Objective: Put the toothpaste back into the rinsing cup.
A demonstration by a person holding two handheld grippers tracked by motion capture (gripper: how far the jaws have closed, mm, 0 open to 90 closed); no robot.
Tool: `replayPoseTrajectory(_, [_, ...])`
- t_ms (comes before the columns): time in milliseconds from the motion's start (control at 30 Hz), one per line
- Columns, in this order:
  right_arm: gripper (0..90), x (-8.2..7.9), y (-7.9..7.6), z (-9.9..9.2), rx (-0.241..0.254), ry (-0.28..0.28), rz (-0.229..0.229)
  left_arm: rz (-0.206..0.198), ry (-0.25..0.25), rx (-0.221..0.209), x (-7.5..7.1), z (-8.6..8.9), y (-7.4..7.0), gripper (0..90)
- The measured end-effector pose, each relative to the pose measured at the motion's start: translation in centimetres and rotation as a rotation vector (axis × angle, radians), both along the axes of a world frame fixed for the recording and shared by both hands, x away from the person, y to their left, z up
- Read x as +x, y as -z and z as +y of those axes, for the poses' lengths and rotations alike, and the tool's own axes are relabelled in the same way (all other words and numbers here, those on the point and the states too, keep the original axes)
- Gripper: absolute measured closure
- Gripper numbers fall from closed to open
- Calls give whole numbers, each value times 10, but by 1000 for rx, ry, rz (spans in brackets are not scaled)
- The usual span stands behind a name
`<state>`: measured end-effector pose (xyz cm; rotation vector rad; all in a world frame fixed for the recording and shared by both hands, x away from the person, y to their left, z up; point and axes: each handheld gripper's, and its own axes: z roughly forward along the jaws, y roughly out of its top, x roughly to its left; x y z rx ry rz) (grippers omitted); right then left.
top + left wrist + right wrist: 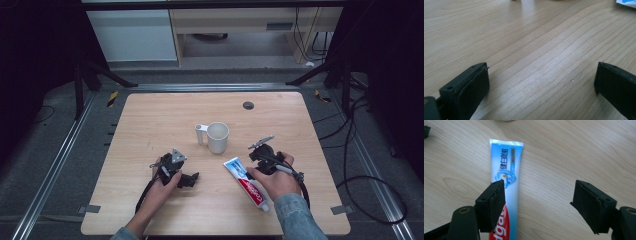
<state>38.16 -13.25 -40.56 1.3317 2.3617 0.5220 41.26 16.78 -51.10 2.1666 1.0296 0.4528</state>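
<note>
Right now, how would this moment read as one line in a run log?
left gripper: open, nothing between jaws | right gripper: open above toothpaste tube | tube flat on table | cup upright

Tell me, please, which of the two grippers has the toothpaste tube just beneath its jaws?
The right gripper: its open jaws hang over the toothpaste tube, while the left gripper faces bare table.

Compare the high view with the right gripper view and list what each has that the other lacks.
High view alone: the white mug, the left gripper resting on the table, the person's hands, and the floor beyond.

Right gripper view alone: the printing on the toothpaste tube up close, and the right gripper with its fingers apart, nothing between them.

Shared: tube, wooden tabletop, right gripper.
</note>
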Motion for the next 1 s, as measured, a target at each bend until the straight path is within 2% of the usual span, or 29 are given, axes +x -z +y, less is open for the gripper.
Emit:
replayPoseTrajectory(133, [250,5,1,13,-9,-40,33,-4,-6,-1,1,0,0,0])
replayPoseTrajectory(367, [274,9,7,24,-20,-51,67,-3,-3,-2,1,1,0,0])
replayPoseTrajectory(733, [344,15,14,31,-10,-49,106,-3,-3,-2,1,1,0,0])
replayPoseTrajectory(1000, [370,22,30,40,-18,-48,164,-2,-2,-4,1,1,0,0])
